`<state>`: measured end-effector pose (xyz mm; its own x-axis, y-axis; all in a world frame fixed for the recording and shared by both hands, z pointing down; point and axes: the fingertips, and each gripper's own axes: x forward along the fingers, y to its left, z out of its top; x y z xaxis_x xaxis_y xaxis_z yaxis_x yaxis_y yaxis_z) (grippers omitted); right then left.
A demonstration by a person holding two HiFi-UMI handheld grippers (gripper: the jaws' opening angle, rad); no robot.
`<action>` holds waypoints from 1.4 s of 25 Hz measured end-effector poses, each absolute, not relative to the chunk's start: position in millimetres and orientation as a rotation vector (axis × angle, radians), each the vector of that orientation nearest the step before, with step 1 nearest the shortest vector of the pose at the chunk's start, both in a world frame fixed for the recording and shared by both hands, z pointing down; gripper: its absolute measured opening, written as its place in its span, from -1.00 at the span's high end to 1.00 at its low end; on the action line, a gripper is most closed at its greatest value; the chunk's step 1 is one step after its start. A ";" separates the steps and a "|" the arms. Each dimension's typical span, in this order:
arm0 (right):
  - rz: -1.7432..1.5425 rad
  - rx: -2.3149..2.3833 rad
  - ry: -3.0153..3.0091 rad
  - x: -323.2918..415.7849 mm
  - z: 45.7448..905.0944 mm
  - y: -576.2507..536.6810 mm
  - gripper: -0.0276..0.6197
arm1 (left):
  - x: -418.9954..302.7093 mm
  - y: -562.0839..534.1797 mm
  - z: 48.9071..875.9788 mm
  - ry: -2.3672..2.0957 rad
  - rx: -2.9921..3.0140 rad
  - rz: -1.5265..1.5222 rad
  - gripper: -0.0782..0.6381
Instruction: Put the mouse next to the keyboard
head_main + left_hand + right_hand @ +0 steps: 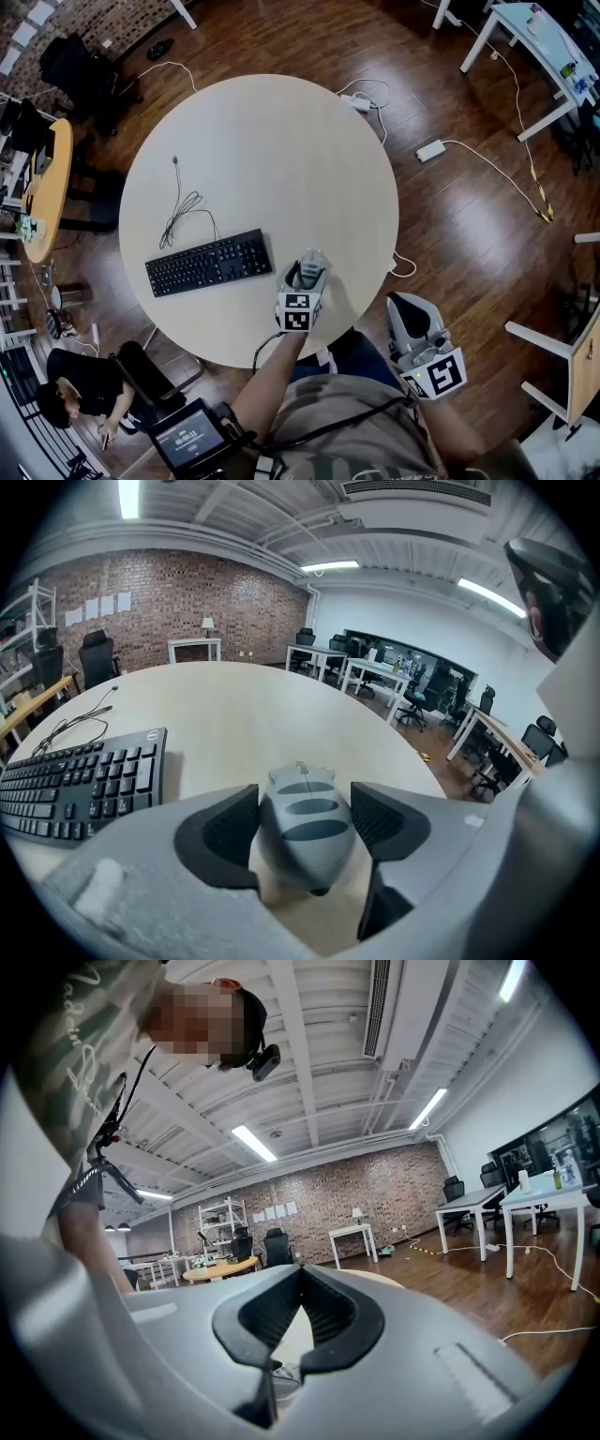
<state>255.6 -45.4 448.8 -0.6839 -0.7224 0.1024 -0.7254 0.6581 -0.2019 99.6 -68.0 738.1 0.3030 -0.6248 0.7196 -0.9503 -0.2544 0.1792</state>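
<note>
The left gripper [308,273] reached over the near edge of the round desk [281,141], its marker cube [297,312] toward the person. Its jaws were closed to the width of the grey mouse [305,822], with a dark pad pressed against each side of it. The mouse sat low between the pads, its underside at the desk top and its wheel end pointing away toward the far edge. It lay close to the near edge, just beside the right end of the black keyboard [208,263] but not touching it; a strip of bare desk showed between the two. The keyboard lay along the near-left part of the desk, slightly slanted, and its thin cable [183,208] ran in loops from its back toward the middle of the desk.

The right gripper [406,307] hung off the desk, past the near-right edge and over the wooden floor [469,216]. Its jaws were drawn together, the tips meeting, and nothing was held between them.
</note>
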 end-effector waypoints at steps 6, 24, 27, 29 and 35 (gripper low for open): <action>0.350 1.267 -2.855 256.9 444.5 -57.8 0.90 | 108.2 -77.7 738.5 -1.383 1.991 0.713 -0.12; 0.363 1.375 -2.803 287.1 450.8 -81.7 0.90 | 133.2 -121.3 739.2 -1.343 2.028 0.731 -0.12; 0.371 1.382 -2.797 289.0 452.1 -81.3 0.90 | 138.7 -127.7 740.0 -1.340 2.034 0.727 -0.13; 0.375 1.384 -2.791 290.4 452.3 -82.1 0.90 | 143.8 -135.3 739.1 -1.339 2.042 0.723 -0.13; 0.400 1.439 -2.761 303.8 456.3 -83.2 0.90 | 162.5 -158.0 738.3 -1.326 2.083 0.704 -0.13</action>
